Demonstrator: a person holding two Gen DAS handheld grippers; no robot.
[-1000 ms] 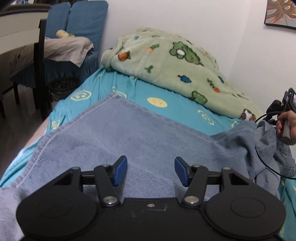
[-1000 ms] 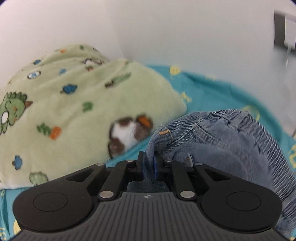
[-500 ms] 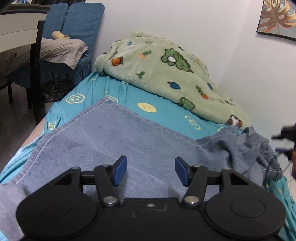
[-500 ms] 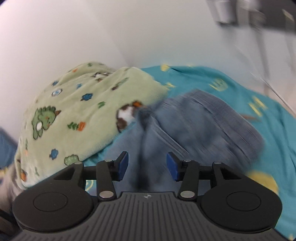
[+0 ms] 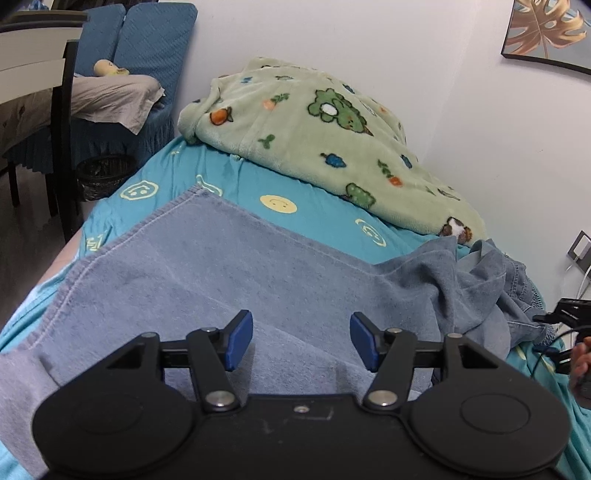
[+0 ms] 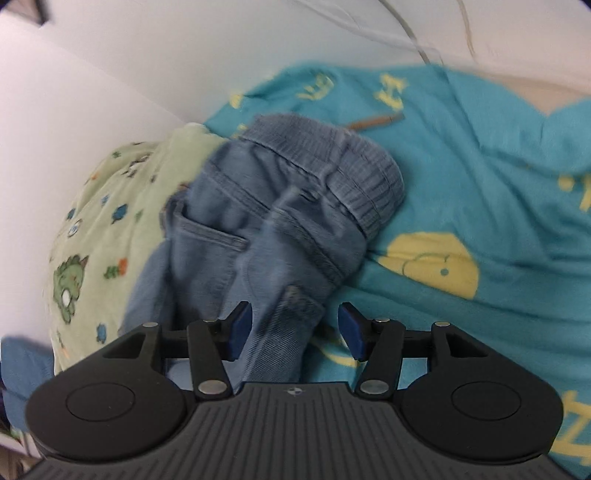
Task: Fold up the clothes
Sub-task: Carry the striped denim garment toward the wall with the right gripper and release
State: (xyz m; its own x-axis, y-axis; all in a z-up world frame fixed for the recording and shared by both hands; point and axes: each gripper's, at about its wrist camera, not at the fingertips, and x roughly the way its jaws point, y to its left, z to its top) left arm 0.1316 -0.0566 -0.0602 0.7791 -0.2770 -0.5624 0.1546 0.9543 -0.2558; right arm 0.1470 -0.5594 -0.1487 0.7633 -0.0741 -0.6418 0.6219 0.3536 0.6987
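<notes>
A blue-grey terry towel is lying spread across the bed's turquoise smiley-print sheet, just ahead of the left gripper. Behind it, against the white wall, a pale green cartoon-print fleece blanket is sitting heaped. To the towel's right, crumpled blue denim jeans are lying on the sheet, touching the blanket (one leg is running between the opening jaws of the right gripper). Blue-covered chairs are standing left of the bed.
</notes>
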